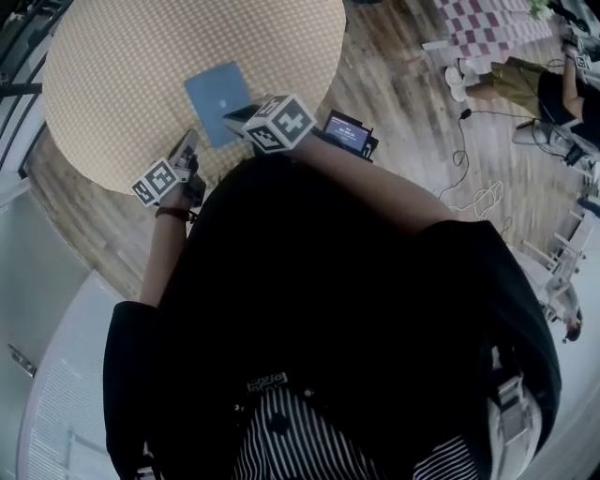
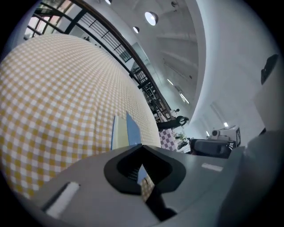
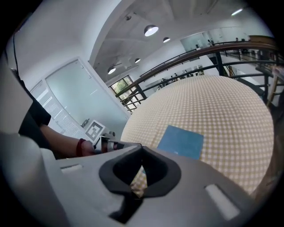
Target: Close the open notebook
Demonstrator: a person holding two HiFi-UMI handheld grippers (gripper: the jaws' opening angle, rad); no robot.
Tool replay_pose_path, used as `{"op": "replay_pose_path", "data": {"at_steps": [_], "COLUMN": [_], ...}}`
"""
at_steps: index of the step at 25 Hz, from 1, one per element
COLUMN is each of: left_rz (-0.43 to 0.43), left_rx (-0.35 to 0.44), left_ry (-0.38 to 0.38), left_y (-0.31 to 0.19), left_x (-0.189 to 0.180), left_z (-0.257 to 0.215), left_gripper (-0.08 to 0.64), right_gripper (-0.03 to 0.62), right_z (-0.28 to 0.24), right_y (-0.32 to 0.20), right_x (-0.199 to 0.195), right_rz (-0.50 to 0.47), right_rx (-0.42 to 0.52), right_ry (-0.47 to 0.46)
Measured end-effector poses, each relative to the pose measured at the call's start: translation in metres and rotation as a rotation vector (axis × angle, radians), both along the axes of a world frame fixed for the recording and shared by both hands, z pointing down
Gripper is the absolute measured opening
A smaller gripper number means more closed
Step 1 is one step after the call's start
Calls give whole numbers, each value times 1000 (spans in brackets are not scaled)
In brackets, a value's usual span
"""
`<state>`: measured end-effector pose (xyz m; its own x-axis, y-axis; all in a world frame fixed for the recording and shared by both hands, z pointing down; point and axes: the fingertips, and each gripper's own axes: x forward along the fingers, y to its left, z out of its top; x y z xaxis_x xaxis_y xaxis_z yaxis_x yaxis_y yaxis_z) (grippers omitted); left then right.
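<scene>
The blue notebook (image 1: pixel 217 100) lies closed and flat on the round table (image 1: pixel 112 66) with the yellow checked cloth. In the left gripper view the notebook (image 2: pixel 125 131) shows its cream page edge under the blue cover. In the right gripper view the notebook (image 3: pixel 181 141) lies just beyond the jaws. My right gripper (image 1: pixel 236 116) hovers at the notebook's near right corner, shut and empty. My left gripper (image 1: pixel 187 146) is near the table's front edge, left of the notebook and apart from it, its jaws together on nothing. The left gripper (image 3: pixel 108 144) also shows in the right gripper view.
A dark device with a lit screen (image 1: pixel 348 133) sits right of the table, above the wooden floor. Cables (image 1: pixel 476 199) trail on the floor further right. A checked rug (image 1: pixel 487 23) and a seated person (image 1: pixel 553 89) are at the top right.
</scene>
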<state>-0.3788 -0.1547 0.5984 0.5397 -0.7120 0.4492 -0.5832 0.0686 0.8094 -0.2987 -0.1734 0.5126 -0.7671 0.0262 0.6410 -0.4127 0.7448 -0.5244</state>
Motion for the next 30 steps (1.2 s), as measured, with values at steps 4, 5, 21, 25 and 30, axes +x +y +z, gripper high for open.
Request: {"op": "replay_pose_path", "data": {"at_steps": [4,5,21,25,30], "left_rz": [19,17,220,218,220], "left_rx": [76,116,499,482,470], "left_ry": [-95,-146,-564,-553,-546], "left_y": [-7,-13,-75,-69,-65], "left_x": [-6,-9,62,59,61], "left_z": [-38,-55,-169,-164,-162], "left_gripper": [0,0,0,0,0], "right_gripper": [2,2,0,0,0], "right_z": [-10,-16,-64,-64,-65], "right_y": [-5,-8,-55,-52,-47], "right_x": [-6,-7,15,14,13], "right_rz": [23,38,132,138,117], "right_rx": [50,77,419,413,421], "right_ry": [-16,-30,-51,-47,-41]}}
